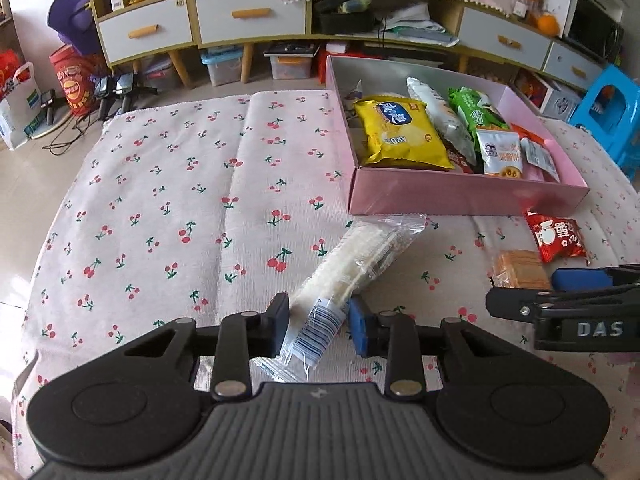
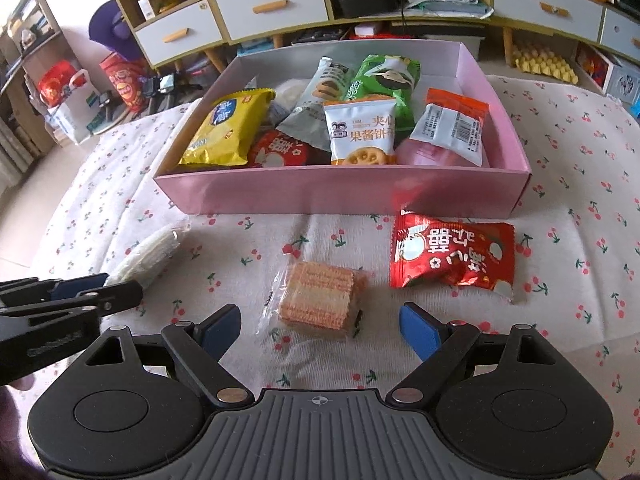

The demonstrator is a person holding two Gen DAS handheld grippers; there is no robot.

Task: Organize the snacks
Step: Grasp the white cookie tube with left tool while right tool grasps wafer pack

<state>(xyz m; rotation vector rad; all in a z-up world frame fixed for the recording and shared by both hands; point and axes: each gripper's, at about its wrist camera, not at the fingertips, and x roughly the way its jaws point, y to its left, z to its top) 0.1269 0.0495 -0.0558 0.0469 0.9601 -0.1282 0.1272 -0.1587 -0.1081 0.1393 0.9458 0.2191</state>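
A pink box (image 1: 460, 196) (image 2: 340, 194) on the cherry-print cloth holds several snack packs, among them a yellow chip bag (image 1: 398, 134) (image 2: 228, 130). My left gripper (image 1: 318, 328) is shut on the near end of a clear pack of white rice crackers (image 1: 352, 266), which also shows at the left in the right wrist view (image 2: 150, 254). My right gripper (image 2: 320, 330) is open, its fingers on either side of a clear-wrapped wafer pack (image 2: 320, 296) (image 1: 520, 268) on the cloth. A red snack packet (image 2: 452, 254) (image 1: 558, 236) lies to the wafer's right, in front of the box.
The cloth-covered table (image 1: 168, 208) drops off at the left and far edges. Behind it stand shelves with white drawers (image 1: 248, 16), storage bins on the floor, bags (image 1: 76, 80) at the left and a blue stool (image 1: 612, 112) at the right.
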